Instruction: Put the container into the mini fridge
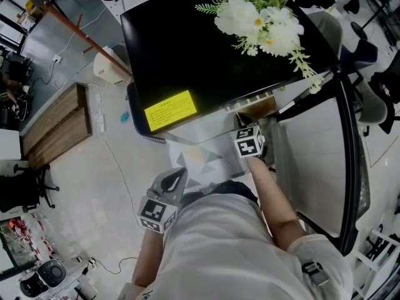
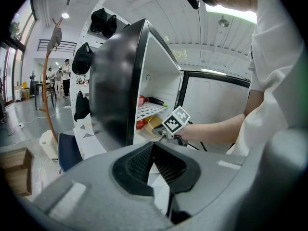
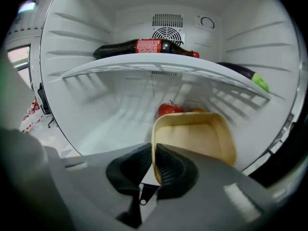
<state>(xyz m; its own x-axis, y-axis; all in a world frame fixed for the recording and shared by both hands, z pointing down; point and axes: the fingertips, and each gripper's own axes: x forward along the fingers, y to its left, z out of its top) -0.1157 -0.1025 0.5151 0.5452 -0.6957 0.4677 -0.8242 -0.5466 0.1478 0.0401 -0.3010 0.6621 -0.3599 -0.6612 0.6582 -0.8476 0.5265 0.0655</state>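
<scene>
Left gripper (image 2: 154,148): jaws pressed together, nothing between, outside mini fridge (image 2: 120,81), near its black outer wall. Right gripper (image 3: 155,154): jaws clamped on container (image 3: 195,138) rim; container inside mini fridge, below shelf (image 3: 163,64), before apple (image 3: 168,109).

Mini fridge (image 1: 206,49): one, with one shelf (image 3: 159,64). Container (image 3: 195,138): one. Bottle (image 3: 144,47): one. Aubergine (image 3: 243,73): one. Apple (image 3: 168,109): one (a second, orange fruit (image 3: 198,110) seems to sit just behind the container's rim). Flower bunch (image 1: 262,20): one. Yellow label (image 1: 170,110): one. Grippers: two, the left gripper (image 2: 153,146) and the right gripper (image 3: 154,150).
</scene>
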